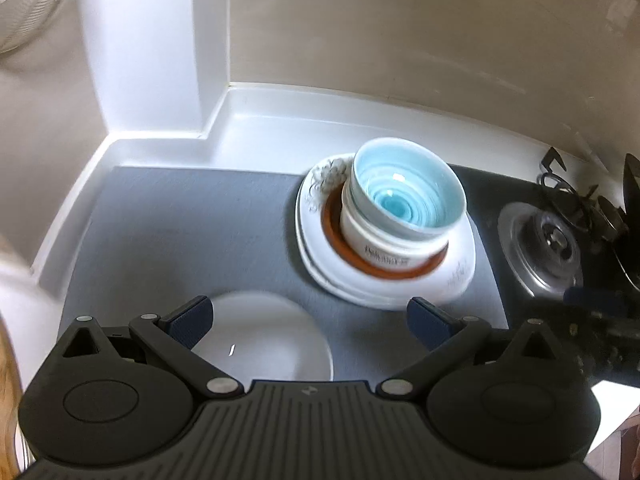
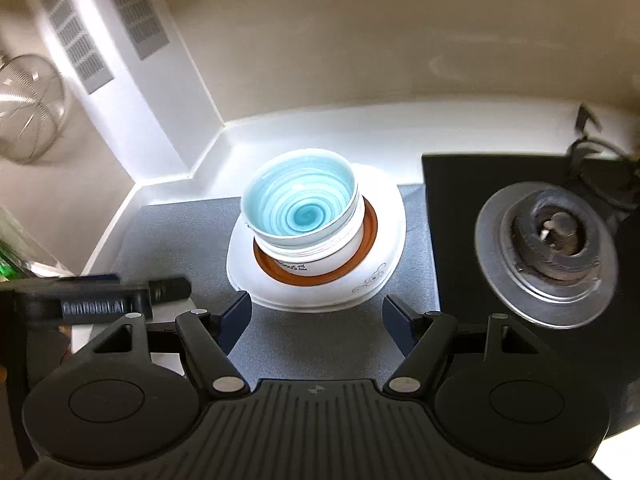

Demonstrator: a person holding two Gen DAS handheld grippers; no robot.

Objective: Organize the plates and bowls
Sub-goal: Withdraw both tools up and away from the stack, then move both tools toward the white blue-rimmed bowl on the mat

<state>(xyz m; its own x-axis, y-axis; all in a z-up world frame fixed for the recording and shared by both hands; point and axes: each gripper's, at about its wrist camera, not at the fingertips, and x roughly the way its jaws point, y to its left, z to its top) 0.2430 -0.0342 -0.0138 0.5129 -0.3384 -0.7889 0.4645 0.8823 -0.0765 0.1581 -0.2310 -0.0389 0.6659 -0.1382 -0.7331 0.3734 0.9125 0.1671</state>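
A stack stands on the grey mat (image 1: 180, 220): a blue swirl bowl (image 1: 408, 196) (image 2: 304, 204) sits in a white bowl (image 1: 384, 240) with printed text. Under them are a brown-rimmed dish (image 1: 332, 228) and white floral plates (image 1: 400, 284) (image 2: 320, 288). A single white plate (image 1: 264, 340) lies on the mat nearer to me. My left gripper (image 1: 310, 312) hangs open above that plate's far edge, left of the stack, with nothing between its fingers. My right gripper (image 2: 317, 304) is open just in front of the stack, holding nothing.
A gas burner (image 1: 552, 240) (image 2: 548, 256) on a black hob sits right of the stack. A wire strainer (image 1: 28, 8) (image 2: 28, 108) hangs at the upper left. The white counter rim and a wall corner (image 1: 208, 132) close off the back.
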